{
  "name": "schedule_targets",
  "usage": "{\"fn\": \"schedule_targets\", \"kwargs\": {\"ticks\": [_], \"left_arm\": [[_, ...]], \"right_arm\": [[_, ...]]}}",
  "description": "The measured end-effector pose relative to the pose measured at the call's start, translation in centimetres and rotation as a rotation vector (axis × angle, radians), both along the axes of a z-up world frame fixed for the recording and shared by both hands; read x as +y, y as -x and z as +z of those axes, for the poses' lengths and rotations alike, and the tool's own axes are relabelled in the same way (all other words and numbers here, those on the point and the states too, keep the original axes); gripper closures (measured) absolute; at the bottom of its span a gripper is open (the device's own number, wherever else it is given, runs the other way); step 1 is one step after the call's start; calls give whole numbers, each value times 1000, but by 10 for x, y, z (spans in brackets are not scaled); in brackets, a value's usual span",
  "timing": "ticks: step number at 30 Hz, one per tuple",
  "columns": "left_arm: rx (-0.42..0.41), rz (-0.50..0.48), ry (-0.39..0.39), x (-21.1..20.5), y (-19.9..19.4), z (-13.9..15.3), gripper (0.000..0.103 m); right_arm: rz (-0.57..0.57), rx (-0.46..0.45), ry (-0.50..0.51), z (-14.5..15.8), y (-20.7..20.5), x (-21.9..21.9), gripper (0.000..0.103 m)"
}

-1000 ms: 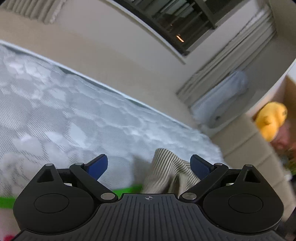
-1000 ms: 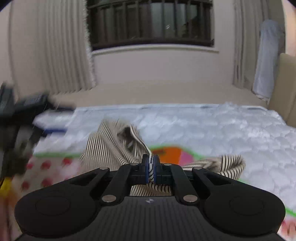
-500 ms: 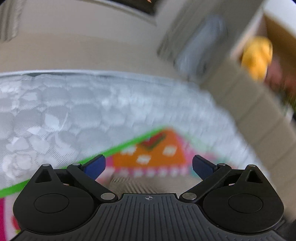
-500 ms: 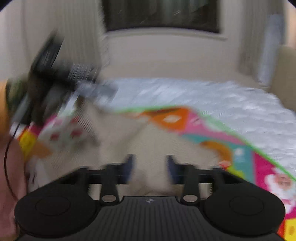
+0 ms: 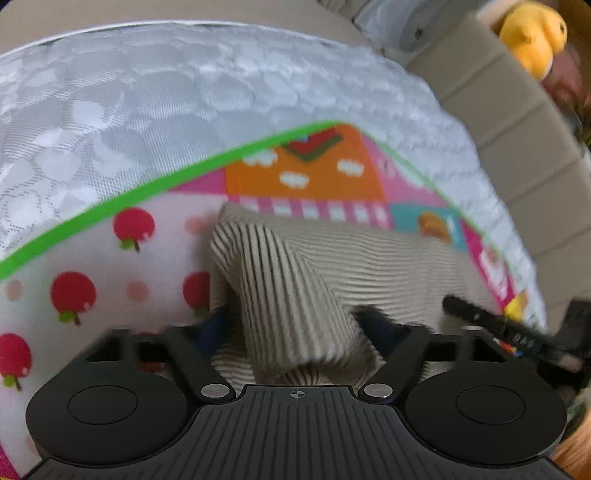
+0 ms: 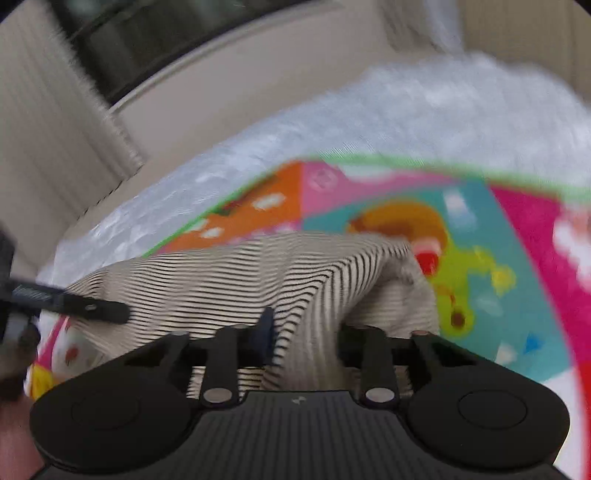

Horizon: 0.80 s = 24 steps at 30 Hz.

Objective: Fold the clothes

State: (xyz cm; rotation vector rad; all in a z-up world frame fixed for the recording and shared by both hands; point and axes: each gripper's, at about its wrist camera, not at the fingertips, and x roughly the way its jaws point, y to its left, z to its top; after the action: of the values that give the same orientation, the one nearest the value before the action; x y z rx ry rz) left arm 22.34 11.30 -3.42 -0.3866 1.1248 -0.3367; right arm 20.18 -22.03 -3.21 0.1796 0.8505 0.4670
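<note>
A: Quick pass. Striped garment (image 5: pixel 332 258) lies on the colourful play mat (image 5: pixel 92 258), mat sits on the white quilted mattress (image 5: pixel 147 92). Left gripper (image 5: pixel 295 328)?

B: Jaws wide apart, a raised fold of the stripes bunched between them. Blurry, so no firm pinch visible; I'd call it spread with cloth in the gap, not clamped.

A: Right gripper (image 6: pixel 304 332)?

B: Also parted, a striped ridge sitting between the fingers. Nothing squeezed that I can see.

A: Risks?

B: My guess: if both close on these thick bunches they catch several layers, so the fold comes out lumpy or skewed. Could also snag the mat underneath and drag it. Motion blur suggests fast moves, so a missed edge is likely.

A: Surroundings?

B: Beige padded headboard (image 5: pixel 517 129) at the right, yellow plush toy (image 5: pixel 532 33) behind it, curtains (image 6: pixel 55 129) and window beyond. Each gripper shows at the other view's edge, close over the same cloth; they could bump.
</note>
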Motion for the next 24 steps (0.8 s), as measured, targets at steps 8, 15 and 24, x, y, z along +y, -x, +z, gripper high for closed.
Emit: {"fn": "schedule_targets", "kwargs": {"ticks": [8,15,24], "left_arm": [[-97,-93,20,-11,50,50,68],[13,-102,-73,-25,87,24,60],[-63,24,-301,-28,100,32,38]], "right_arm": [[51,-65,1,57,70,-20,86],[-63,41,114,2,90,-30,80],[-116,17,173,0,104,-35,35]]}}
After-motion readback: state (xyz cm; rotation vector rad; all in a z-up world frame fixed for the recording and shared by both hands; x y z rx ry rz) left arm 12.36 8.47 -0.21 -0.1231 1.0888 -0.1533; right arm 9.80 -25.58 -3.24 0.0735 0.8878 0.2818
